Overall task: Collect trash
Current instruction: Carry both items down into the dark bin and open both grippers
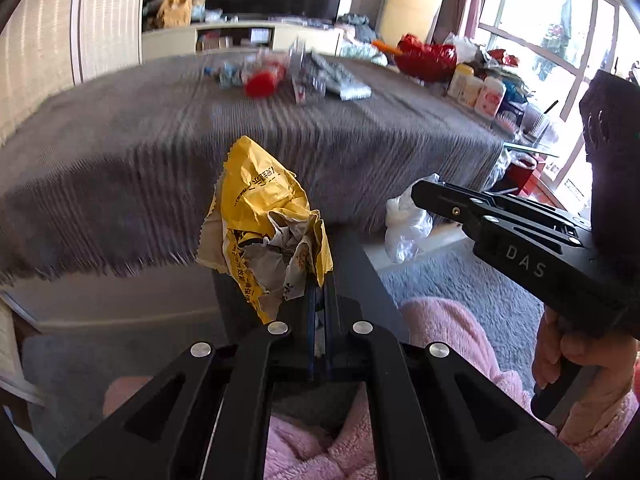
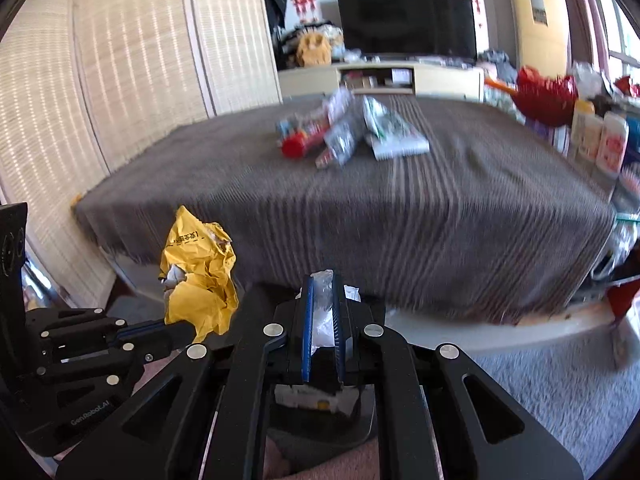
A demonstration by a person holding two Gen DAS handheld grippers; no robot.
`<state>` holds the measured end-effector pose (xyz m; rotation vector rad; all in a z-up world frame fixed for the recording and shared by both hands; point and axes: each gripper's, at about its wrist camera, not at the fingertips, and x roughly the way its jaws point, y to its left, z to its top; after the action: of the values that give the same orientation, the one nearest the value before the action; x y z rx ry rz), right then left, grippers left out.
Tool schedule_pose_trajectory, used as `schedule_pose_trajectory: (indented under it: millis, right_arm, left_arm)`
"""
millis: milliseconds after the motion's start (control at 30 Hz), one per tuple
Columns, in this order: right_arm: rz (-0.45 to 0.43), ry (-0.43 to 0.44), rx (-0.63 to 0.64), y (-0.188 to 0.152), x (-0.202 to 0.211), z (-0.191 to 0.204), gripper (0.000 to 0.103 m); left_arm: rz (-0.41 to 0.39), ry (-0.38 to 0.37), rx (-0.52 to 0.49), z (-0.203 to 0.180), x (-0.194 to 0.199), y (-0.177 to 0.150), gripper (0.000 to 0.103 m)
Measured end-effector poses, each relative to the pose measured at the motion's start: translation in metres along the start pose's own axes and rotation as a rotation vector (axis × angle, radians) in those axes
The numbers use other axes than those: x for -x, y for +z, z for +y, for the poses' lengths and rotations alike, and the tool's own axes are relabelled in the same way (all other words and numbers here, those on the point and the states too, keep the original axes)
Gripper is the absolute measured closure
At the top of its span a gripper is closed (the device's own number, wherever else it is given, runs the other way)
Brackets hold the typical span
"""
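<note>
My left gripper (image 1: 320,284) is shut on a crumpled yellow wrapper (image 1: 268,220), held up in front of the table's near edge; it also shows in the right wrist view (image 2: 200,280). My right gripper (image 2: 322,292) is shut on a clear plastic bag (image 2: 324,312); in the left wrist view the bag (image 1: 408,220) hangs from that gripper's tip (image 1: 420,196). More trash lies in a pile (image 2: 352,132) at the far middle of the table covered in grey cloth (image 2: 400,220); the pile (image 1: 288,76) includes a red cap and clear wrappers.
Bottles and a red bag (image 2: 548,96) crowd the table's right side. A TV (image 2: 404,24) on a low cabinet stands behind the table. A slatted screen (image 2: 100,92) is on the left. Grey carpet (image 2: 560,380) lies below. The person's pink sleeve (image 1: 440,328) is near.
</note>
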<state>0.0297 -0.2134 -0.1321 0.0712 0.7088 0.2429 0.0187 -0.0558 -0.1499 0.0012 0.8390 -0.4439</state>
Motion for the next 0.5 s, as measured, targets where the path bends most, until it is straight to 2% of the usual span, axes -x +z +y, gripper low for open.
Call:
schedule_pose_trajectory:
  millis: [200,500]
  right_arm:
    - [0.091,0.006,-0.029,-0.015,-0.035,-0.008,0.092]
    - [0.228,0.039,-0.065,-0.036,-0.081,-0.012,0.092]
  left_arm:
    - [0.098,-0.037,0.044,0.011,-0.039,-0.014,0.101]
    - [0.204,-0.04,0.076,0.022,-0.083,-0.027,0.101]
